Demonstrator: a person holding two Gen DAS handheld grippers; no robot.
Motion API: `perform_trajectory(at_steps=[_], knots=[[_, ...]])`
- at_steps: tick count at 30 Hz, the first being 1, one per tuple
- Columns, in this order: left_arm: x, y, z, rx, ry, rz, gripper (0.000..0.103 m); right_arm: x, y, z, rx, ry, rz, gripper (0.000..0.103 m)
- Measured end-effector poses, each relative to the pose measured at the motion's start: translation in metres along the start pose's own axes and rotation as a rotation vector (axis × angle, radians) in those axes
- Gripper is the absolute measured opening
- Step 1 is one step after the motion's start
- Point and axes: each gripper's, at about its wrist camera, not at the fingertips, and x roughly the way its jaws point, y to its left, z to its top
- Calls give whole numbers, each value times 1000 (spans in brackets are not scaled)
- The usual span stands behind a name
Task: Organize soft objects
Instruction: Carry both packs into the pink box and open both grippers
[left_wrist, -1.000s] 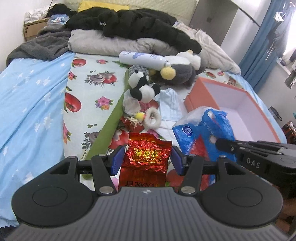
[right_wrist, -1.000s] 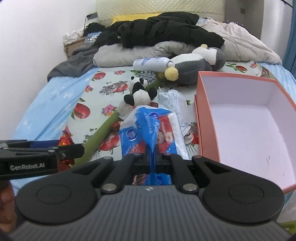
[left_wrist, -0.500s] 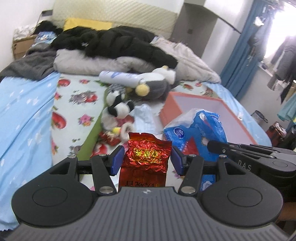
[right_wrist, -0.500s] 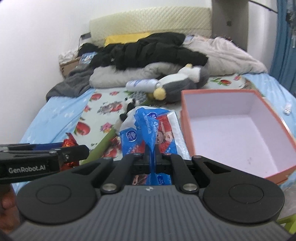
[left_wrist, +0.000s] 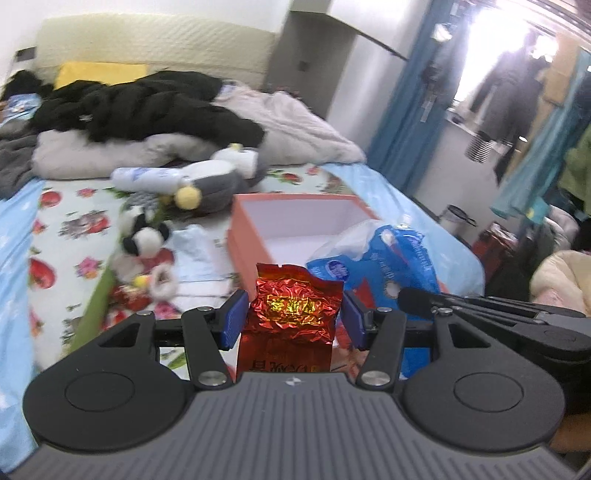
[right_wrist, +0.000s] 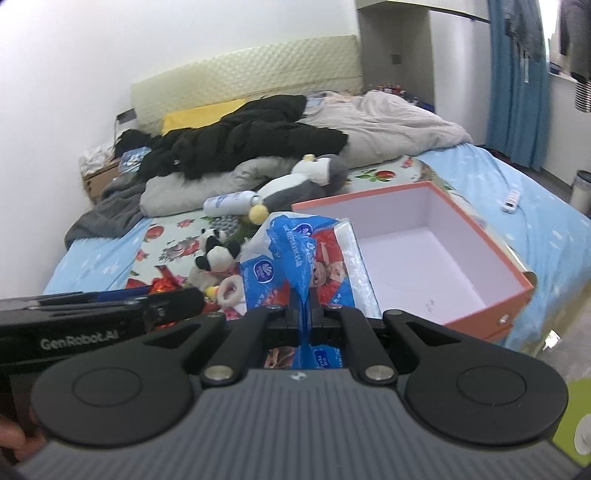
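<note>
Left gripper (left_wrist: 293, 319): your blue pads (left_wrist: 233, 320) press on both sides of a crinkled red foil packet (left_wrist: 291, 314); the jaws are clamped on it and it stands upright between them, held above the bed.
Right gripper (right_wrist: 305, 314): your jaws are pinched tight on the blue plastic wrapper of the tissue pack (right_wrist: 306, 258), which sits lifted just ahead of the fingers.
Orange box (right_wrist: 443, 254): it lies open on the bed, to the right of the tissue pack and just beyond it; in the left wrist view the box (left_wrist: 295, 218) is beyond the foil packet.
Panda plush (right_wrist: 216, 254): it lies on the fruit-print sheet (left_wrist: 85, 221), left of the tissue pack.
Penguin plush (right_wrist: 295, 184): it lies farther up the bed, beyond the box's far left corner, with a white bottle (right_wrist: 229, 202) at its left.
Far end of the bed: a black jacket (right_wrist: 243, 136) is heaped over a grey duvet (right_wrist: 376, 125).
Your two grippers: they are side by side, the left one showing at the left edge of the right wrist view.
</note>
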Motion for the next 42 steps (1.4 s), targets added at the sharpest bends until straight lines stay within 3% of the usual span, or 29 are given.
perform_trajectory(at_steps=[10, 18, 31, 42], knots=[[46, -21, 25, 52, 59, -66, 61, 6, -33, 10, 59, -1, -64, 5], [113, -11, 46, -21, 149, -133, 61, 45, -63, 27, 105, 41, -86, 6], [241, -15, 63, 5, 264, -94, 61, 132, -115, 37, 142, 155, -90, 6], [312, -10, 62, 23, 347, -59, 61, 193, -150, 30, 185, 227, -84, 6]])
